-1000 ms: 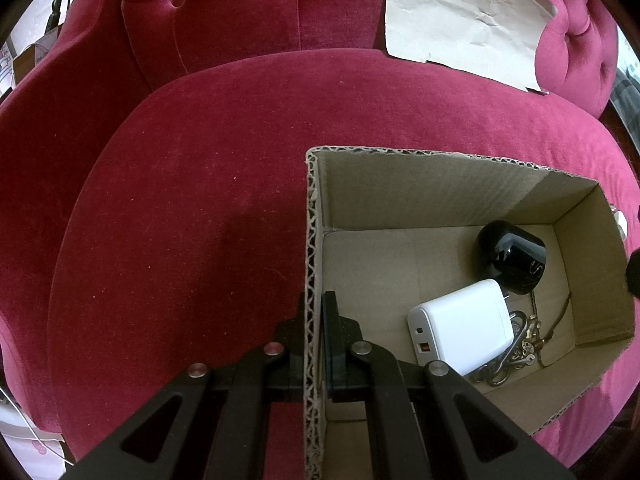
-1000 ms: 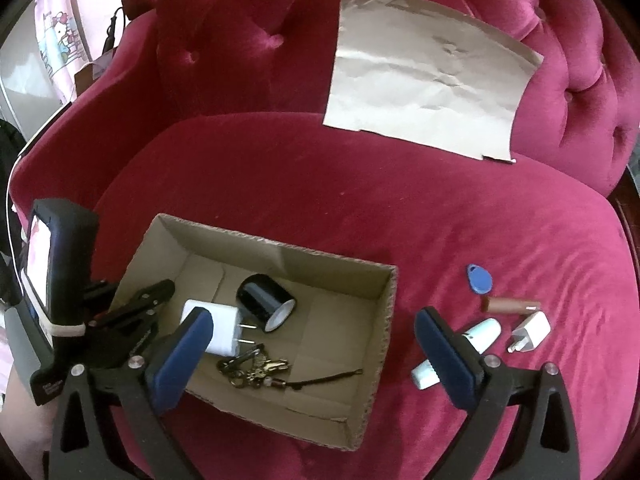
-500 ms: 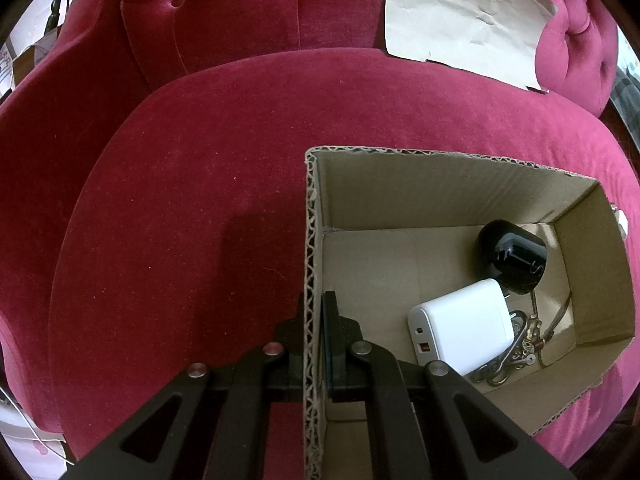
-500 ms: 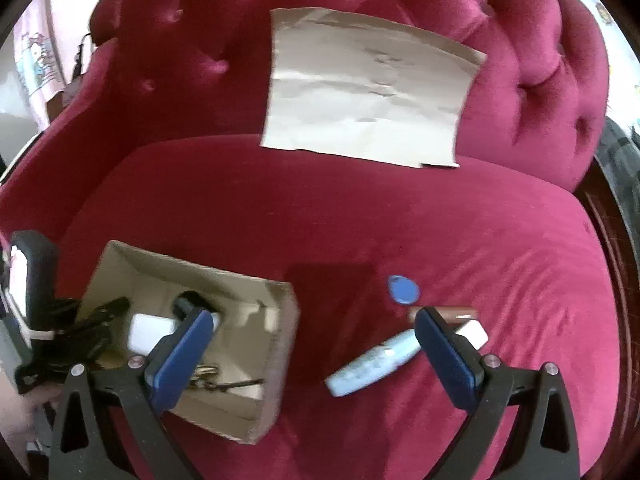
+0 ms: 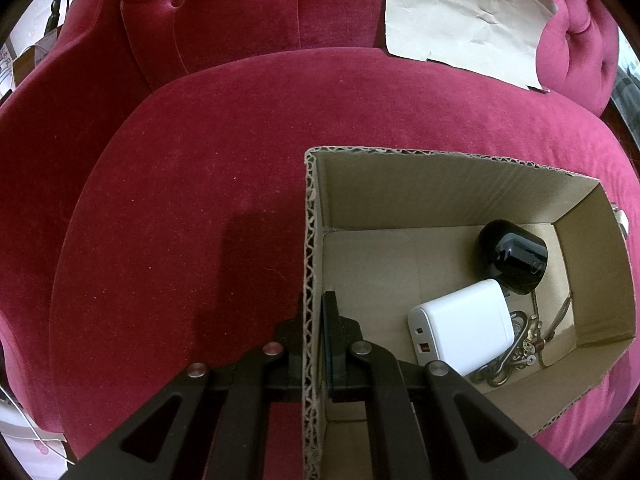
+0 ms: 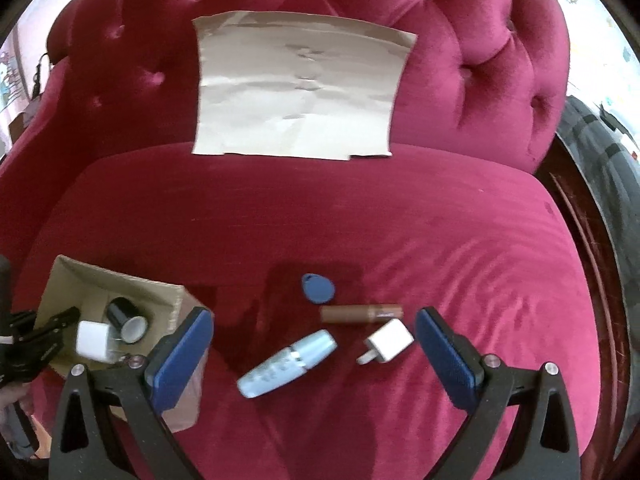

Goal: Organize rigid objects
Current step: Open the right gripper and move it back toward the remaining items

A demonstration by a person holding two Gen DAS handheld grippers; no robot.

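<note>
One cardboard box (image 6: 120,292) is seen at nine o'clock on the seat. Three things are counted inside it: one black cylinder (image 5: 514,256), one white charger (image 5: 464,326) and one bunch of keys (image 5: 520,350). Its left wall is clamped between the closed jaws of the left gripper (image 5: 316,320). At six o'clock, four things are counted loose on the cushion: one pale blue tube (image 6: 286,364), one blue tag (image 6: 318,288), one brown stick (image 6: 362,313) and one small white plug (image 6: 388,340). The right gripper (image 6: 314,354) is held wide apart above them, touching none. One creased paper sheet (image 6: 296,88) is propped at twelve o'clock against a buttoned crimson velvet sofa (image 6: 440,220).
</note>
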